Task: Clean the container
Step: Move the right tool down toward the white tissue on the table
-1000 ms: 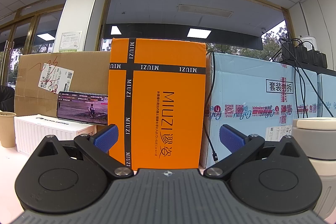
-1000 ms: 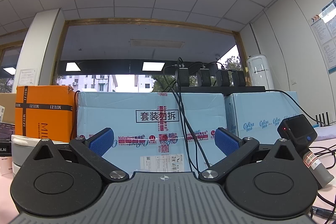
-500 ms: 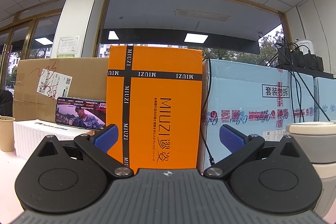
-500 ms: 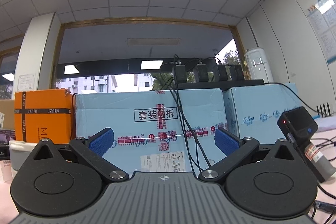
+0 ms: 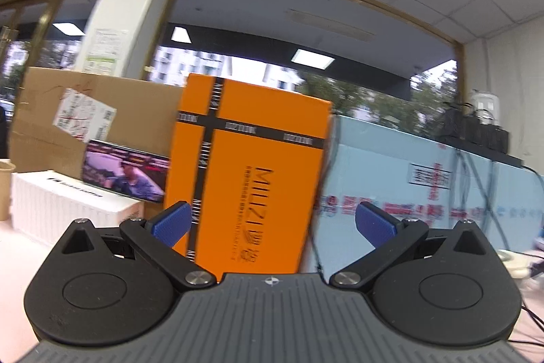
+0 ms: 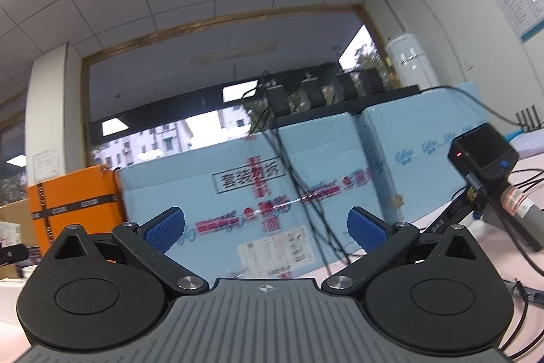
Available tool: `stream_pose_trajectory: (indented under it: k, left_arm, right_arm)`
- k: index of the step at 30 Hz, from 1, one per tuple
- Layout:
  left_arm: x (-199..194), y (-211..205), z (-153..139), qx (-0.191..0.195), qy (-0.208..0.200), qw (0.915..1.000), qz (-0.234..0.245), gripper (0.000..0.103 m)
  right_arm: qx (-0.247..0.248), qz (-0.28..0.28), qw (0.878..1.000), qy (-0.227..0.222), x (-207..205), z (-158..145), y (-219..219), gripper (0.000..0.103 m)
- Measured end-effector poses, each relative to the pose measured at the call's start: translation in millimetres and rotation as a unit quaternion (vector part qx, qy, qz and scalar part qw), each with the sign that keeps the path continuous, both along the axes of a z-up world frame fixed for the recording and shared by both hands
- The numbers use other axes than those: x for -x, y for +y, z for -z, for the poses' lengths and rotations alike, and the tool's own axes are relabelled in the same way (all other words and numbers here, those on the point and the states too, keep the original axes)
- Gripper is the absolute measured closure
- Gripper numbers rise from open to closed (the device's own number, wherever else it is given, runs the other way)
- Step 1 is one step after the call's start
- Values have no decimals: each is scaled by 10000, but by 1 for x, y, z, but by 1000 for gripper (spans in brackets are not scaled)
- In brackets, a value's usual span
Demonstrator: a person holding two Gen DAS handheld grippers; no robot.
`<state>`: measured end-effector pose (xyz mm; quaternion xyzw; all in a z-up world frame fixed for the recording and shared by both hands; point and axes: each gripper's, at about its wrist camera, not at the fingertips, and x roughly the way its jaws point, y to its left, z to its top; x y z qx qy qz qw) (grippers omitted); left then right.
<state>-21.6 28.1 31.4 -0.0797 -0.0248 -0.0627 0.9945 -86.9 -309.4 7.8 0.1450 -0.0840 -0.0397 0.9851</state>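
My left gripper is open and empty, its blue pads spread wide, pointing at an upright orange MIUZI box. My right gripper is open and empty, pointing at a light blue carton. The grey and white container seen earlier is out of both views now. Only a small white object shows at the right edge of the left wrist view; I cannot tell what it is.
A phone playing video leans on a white box before a brown cardboard box. A paper cup stands far left. Chargers and cables hang over the blue cartons. A black handheld device stands right.
Both grippers have risen and tilted; the views are rolled and blurred. The grey container has left the left wrist view's right edge and the right wrist view's left edge. Both jaws stay open.
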Motion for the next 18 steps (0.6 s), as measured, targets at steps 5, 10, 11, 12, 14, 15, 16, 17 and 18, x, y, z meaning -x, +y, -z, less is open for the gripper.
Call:
stream_pose_trajectory:
  k: [5, 10, 11, 12, 14, 15, 16, 17, 18]
  left_arm:
    - [10, 2, 1, -311, 431, 9968, 604, 0]
    - [29, -7, 7, -891, 733, 9899, 828, 0]
    - [33, -8, 7, -985, 765, 9884, 863, 0]
    - [37, -8, 8, -1042, 803, 9872, 896, 0]
    - [45, -7, 10, -1081, 923, 9849, 985, 0]
    - [48, -6, 12, -1065, 1004, 9838, 1034, 0]
    - [51, -5, 14, -1056, 1092, 9826, 1070, 0]
    - [53, -3, 15, -1047, 1180, 9813, 1105, 0]
    - [56, -2, 18, -1057, 1249, 9804, 1102, 0]
  right_arm:
    - [93, -502, 9985, 219, 8, -12, 4, 0]
    - [184, -1468, 9868, 663, 14, -25, 10, 0]
    - [218, -1703, 9815, 853, 15, -27, 13, 0]
    - [235, -1944, 9752, 1030, 15, -28, 16, 0]
    - [282, -2405, 9617, 1289, 18, -29, 22, 0]
    - [311, -2611, 9546, 1402, 21, -29, 26, 0]
    - [321, -2777, 9484, 1496, 25, -28, 32, 0]
    - [290, -2938, 9411, 1647, 27, -27, 35, 0]
    - [207, -3049, 9343, 1835, 29, -25, 38, 0]
